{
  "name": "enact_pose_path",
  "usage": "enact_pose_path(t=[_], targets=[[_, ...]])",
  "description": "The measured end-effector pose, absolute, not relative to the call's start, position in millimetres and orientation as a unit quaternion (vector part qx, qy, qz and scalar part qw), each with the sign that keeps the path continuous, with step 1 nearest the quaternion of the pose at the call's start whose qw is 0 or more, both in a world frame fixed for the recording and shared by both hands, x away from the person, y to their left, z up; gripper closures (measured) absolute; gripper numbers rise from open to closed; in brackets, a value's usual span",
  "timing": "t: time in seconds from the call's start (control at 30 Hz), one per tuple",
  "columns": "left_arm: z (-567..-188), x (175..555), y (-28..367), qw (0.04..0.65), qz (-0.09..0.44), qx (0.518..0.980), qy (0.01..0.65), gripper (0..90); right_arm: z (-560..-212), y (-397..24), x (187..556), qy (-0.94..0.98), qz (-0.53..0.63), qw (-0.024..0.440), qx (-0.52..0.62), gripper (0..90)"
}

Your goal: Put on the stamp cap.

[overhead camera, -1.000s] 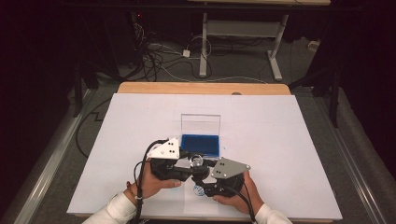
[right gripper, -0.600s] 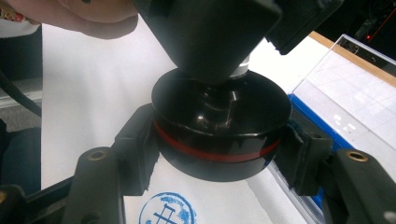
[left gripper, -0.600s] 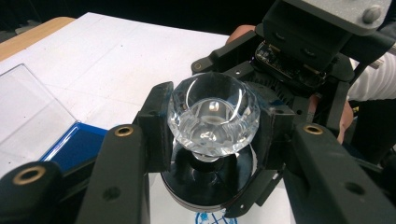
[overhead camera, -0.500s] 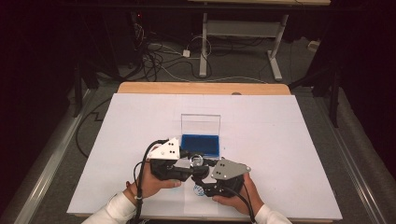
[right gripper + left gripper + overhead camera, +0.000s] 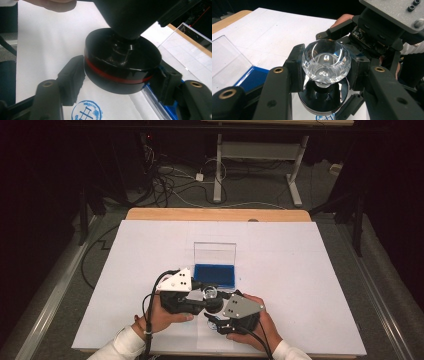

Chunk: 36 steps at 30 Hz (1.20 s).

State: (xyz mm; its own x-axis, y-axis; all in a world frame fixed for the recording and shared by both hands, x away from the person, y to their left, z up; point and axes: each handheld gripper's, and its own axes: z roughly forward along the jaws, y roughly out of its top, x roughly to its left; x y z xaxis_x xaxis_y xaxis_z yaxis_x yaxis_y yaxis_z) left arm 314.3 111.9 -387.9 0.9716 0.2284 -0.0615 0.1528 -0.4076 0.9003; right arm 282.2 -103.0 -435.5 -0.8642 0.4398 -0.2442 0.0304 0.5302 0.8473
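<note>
We see a stamp point(image 5: 325, 75) with a clear faceted knob point(image 5: 326, 60) and a round black base with a red band point(image 5: 120, 70), upright just above the paper, beside its blue print point(image 5: 86, 111).

Left gripper point(image 5: 325, 72) clamped shut, right gripper point(image 5: 117, 82) just beside it, its jaws just opening, both hands near the table's near edge

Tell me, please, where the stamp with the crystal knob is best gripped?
Grip the stamp by its faceted crystal knob, with pads on opposite sides, as the left hand-held gripper does now; the knob flares above a narrow neck, so it should not slip through.
</note>
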Motion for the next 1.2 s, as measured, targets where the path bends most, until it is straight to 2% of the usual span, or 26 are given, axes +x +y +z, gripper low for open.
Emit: enact_pose_path(t=[0.1, 0.2, 0.3, 0.87, 1.2], targets=[[-388, 314, 112, 0.533, 0.037, 0.837, 0.115, 54.2, -435, -103, 282, 0.846, 0.464, 0.223, 0.139, 31.1], [-387, 315, 114, 0.54, 0.034, 0.833, 0.12, 54.2, -436, -103, 282, 0.843, 0.462, 0.231, 0.15, 21.8], [-386, 315, 116, 0.539, 0.038, 0.833, 0.122, 54.2, -437, -103, 283, 0.846, 0.46, 0.224, 0.149, 23.7], [-387, 315, 118, 0.527, 0.046, 0.84, 0.12, 54.2, -432, -112, 285, 0.839, 0.463, 0.238, 0.156, 20.9], [-387, 315, 123, 0.522, 0.055, 0.842, 0.123, 54.2, -431, -118, 286, 0.843, 0.454, 0.243, 0.157, 22.5]])
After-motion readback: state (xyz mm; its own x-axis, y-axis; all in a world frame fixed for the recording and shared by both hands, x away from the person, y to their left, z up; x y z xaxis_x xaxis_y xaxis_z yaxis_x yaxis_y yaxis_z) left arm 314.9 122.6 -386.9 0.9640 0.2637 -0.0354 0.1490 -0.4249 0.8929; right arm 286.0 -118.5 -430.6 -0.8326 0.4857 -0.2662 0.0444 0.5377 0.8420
